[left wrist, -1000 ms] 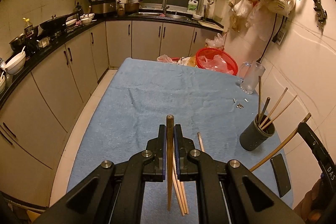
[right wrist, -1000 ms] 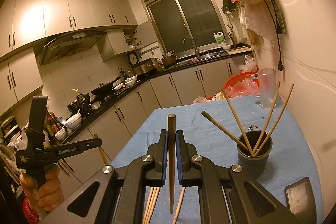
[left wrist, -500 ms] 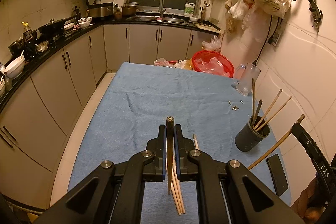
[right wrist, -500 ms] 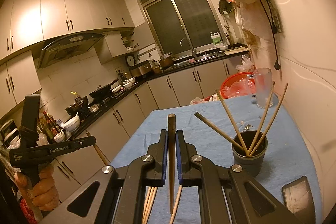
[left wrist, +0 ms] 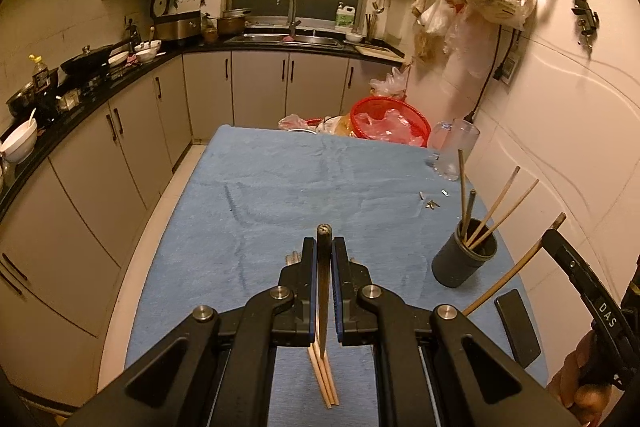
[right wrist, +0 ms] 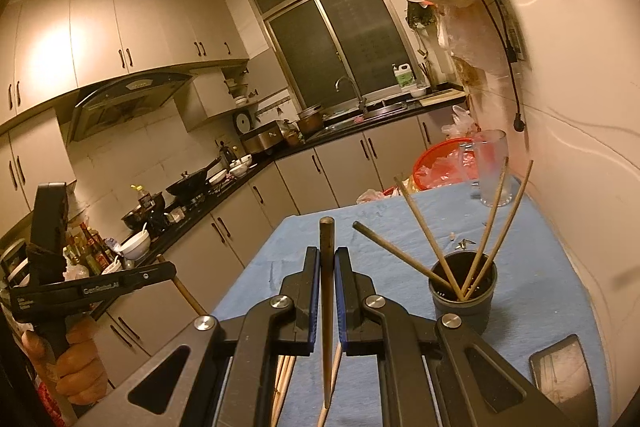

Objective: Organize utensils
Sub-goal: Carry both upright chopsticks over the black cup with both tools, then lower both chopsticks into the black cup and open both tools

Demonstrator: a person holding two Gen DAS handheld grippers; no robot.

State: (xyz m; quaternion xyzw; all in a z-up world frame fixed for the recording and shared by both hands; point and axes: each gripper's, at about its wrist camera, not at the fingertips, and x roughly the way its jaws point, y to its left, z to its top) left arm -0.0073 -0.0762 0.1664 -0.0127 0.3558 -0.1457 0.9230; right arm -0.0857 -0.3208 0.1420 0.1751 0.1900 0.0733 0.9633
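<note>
Left gripper (left wrist: 323,259): clamped on one chopstick (left wrist: 323,291), now raised slightly off the spare sticks (left wrist: 326,375) at the tabletop's near edge. Right gripper (right wrist: 328,267): clamped on another chopstick (right wrist: 327,307), unmoved. Cup (left wrist: 464,259): right edge, four sticks inside; both held sticks are ready to drop in.

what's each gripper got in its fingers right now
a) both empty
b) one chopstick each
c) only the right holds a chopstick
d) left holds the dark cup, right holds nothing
b: the left gripper is shut on a chopstick, and the right gripper is shut on another chopstick; the dark cup stands on the blue cloth.
</note>
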